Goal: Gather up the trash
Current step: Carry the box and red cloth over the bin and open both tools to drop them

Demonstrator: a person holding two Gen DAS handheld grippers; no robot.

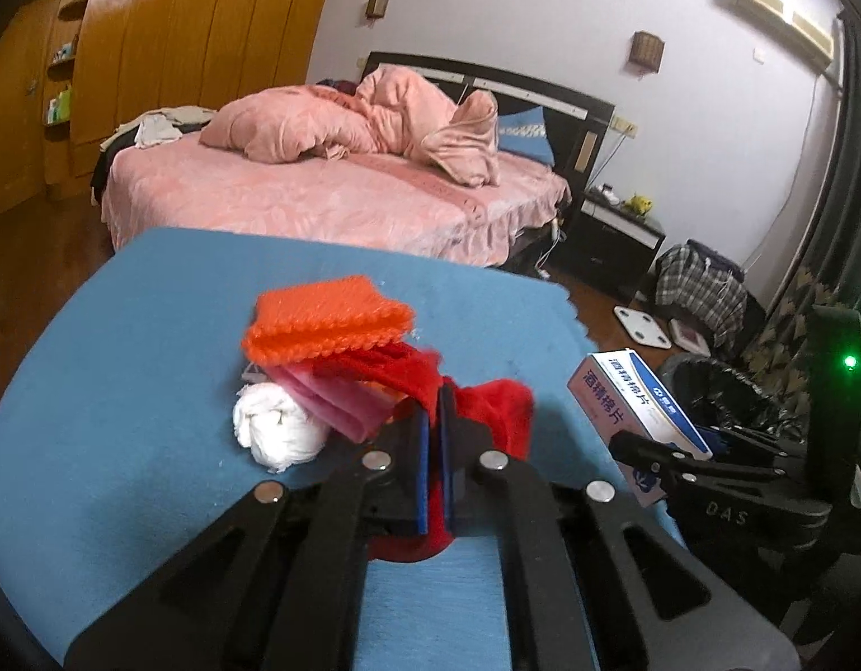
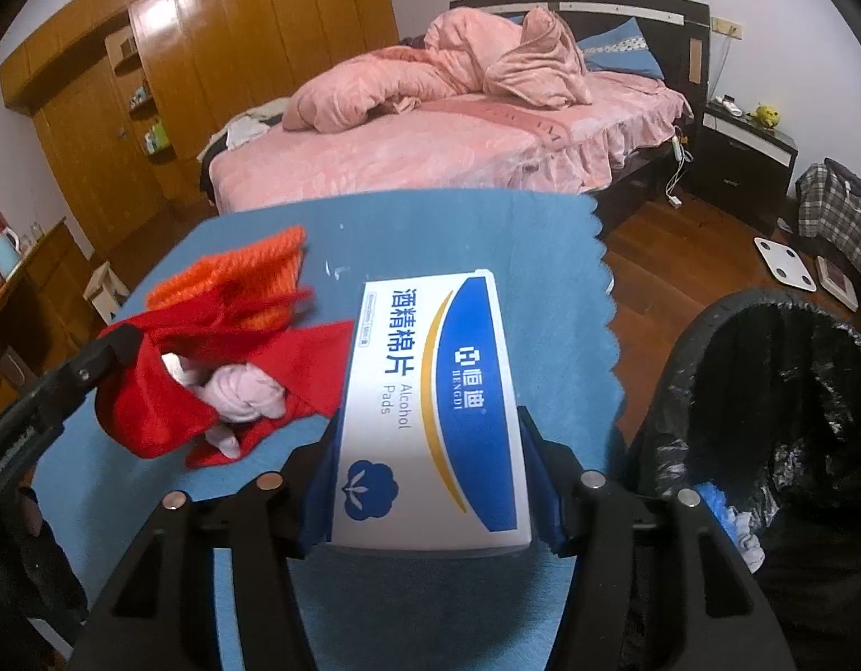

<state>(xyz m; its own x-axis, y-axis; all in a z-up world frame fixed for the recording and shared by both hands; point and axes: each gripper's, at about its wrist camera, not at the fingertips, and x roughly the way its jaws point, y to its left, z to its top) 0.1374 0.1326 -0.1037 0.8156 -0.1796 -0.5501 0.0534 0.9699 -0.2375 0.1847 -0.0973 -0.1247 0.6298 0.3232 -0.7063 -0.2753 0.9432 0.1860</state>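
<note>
My left gripper [image 1: 434,408] is shut on a red cloth [image 1: 497,408], which hangs bunched between and behind its blue pads just above the blue-covered table [image 1: 150,335]. Touching that cloth are a folded orange knit piece [image 1: 324,324], a pink sheet [image 1: 340,400] and a white wad [image 1: 279,430]. My right gripper [image 2: 427,422] is shut on a white and blue alcohol pads box [image 2: 430,408], gripped by its long sides and held above the table. The right wrist view shows the left gripper [image 2: 117,346] holding the red cloth [image 2: 150,391] with the wad [image 2: 240,397] in its folds.
A bin with a black liner [image 2: 710,369] stands open at the table's right edge, with blue and white scraps at its bottom. Beyond the table are a pink bed [image 2: 430,156], a wooden wardrobe [image 2: 234,56], a dark nightstand [image 2: 743,151] and a scale [image 2: 777,265] on the floor.
</note>
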